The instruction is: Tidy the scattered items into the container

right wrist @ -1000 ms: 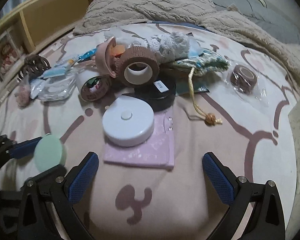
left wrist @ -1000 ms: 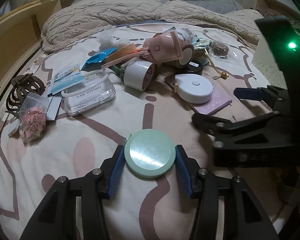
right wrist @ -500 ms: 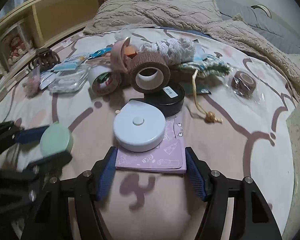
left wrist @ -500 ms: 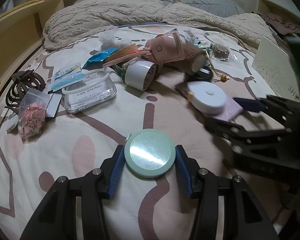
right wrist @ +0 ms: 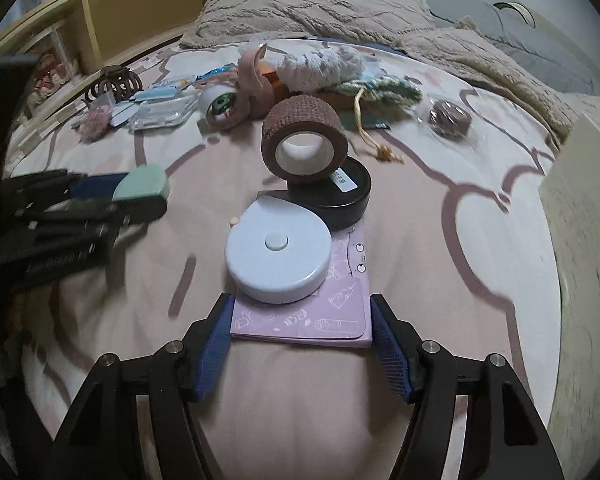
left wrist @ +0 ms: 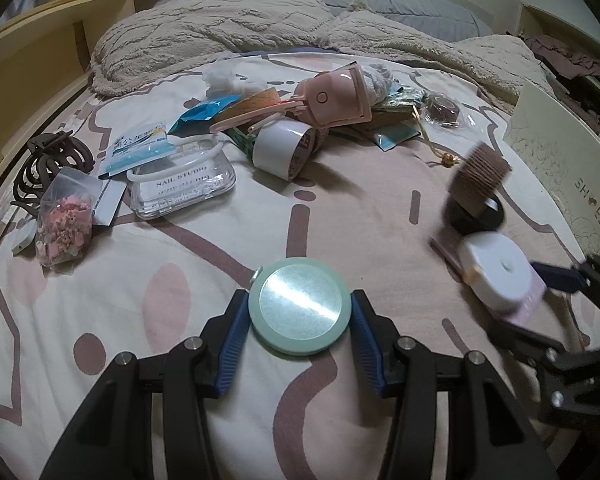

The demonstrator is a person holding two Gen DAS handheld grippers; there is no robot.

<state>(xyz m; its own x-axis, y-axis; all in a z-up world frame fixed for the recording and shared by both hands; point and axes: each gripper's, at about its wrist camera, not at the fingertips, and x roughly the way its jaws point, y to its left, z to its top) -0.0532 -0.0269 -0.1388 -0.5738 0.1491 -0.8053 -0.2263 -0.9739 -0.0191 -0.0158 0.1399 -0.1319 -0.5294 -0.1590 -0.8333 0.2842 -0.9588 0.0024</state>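
Dragged toward the cream shoebox [right wrist: 580, 216], the thin lilac notebook [right wrist: 320, 320] now sits clamped edge-to-edge in the right gripper [right wrist: 302, 340], carrying loose, slide-prone cargo: white round tape measure [right wrist: 278, 252], black tin [right wrist: 340, 196], brown bandage roll [right wrist: 304, 140]. Left gripper [left wrist: 298, 334] pinches the rigid mint-green round compact [left wrist: 298, 310] by its rim above the bedsheet [left wrist: 180, 240].

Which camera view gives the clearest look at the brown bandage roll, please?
The right wrist view: the brown bandage roll stands sharp near the middle, its hollow core facing the camera, leaning on the black tin. The left wrist view shows it only side-on and motion-blurred near the right edge.
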